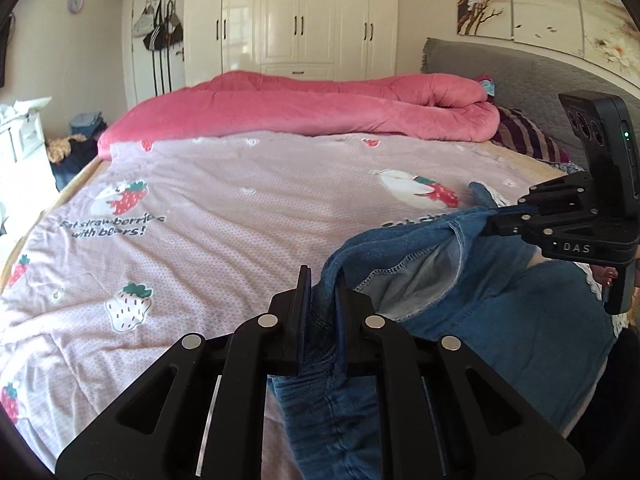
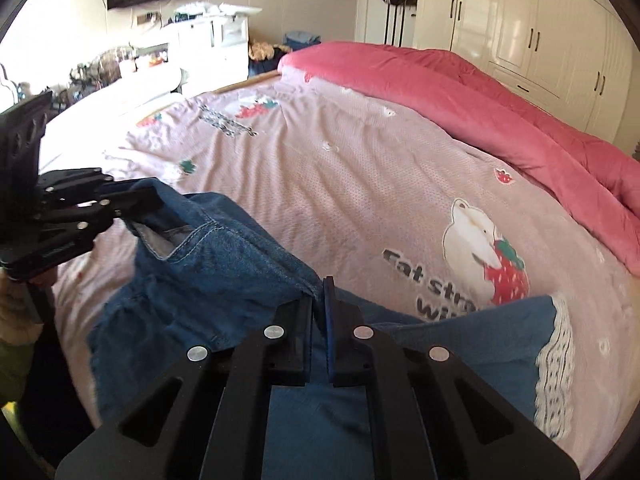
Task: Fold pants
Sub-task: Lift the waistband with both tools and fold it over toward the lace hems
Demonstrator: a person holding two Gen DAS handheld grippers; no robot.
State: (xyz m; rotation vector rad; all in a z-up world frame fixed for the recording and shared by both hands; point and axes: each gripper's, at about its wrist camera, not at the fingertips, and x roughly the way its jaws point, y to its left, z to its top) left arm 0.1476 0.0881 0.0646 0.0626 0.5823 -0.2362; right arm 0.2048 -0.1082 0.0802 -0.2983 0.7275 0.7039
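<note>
Pants, blue denim, are held up off the bed at its near edge, w/ the waistband stretched between both grippers and the rest sagging to the sheet. Left gripper is pinched on a bunched fold of denim at one end of the band; fabric is seen wedged between its dark pads. Right gripper is pinched on the other end, its jaws pressed nearly together w/ only a thin edge of cloth caught at the tips. A pale pocket lining is exposed where the band gapes btwn the two grips. A lace-trimmed hem is seen lying on the sheet just right of the right gripper; which leg it belongs to cannot be told. Further out, a pink quilt is rolled along the far side, and a wardrobe stands behind. Risks, as judged: the right grip looks shallow, so the cloth could be pulled out if the band is tensioned hard or lifted fast. Uneven heights of the two grips could leave the legs twisted, so the fold would be laid down crooked. The hanging part could be dragged over the bed edge and the sheet rucked up.
</note>
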